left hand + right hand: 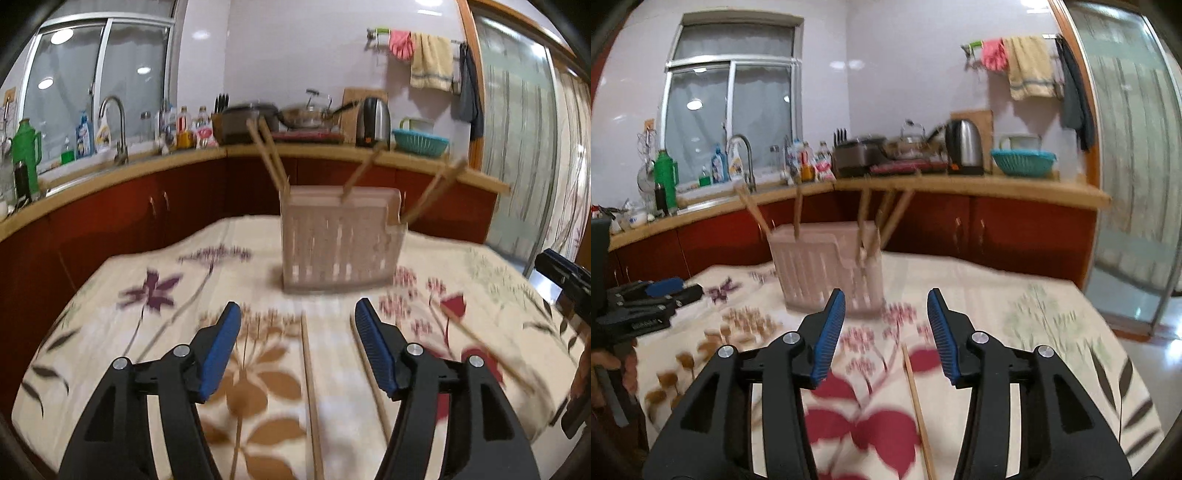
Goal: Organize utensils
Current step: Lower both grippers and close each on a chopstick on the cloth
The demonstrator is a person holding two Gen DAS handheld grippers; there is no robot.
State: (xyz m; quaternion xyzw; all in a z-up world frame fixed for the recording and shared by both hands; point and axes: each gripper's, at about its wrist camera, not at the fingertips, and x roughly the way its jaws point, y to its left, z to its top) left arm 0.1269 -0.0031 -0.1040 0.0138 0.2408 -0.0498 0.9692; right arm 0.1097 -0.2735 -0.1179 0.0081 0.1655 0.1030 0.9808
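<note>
Open cloth of the table [122, 332] ahead of left gripper [297, 319], jaws apart, nothing between pads; two chopsticks [310, 387] lie flat on the cloth under the gap, low, no bar to passage; pink slotted holder [340, 243] stands upright straight ahead, mid-table, blocking the direct line; chopsticks in the holder [267, 155] lean outward left and right above its rim, narrowing the approach from above; right gripper [886, 325] likewise apart, empty; single chopstick [918, 406] flat below it; wide free cloth right of holder; counter [979, 190] well behind
</note>
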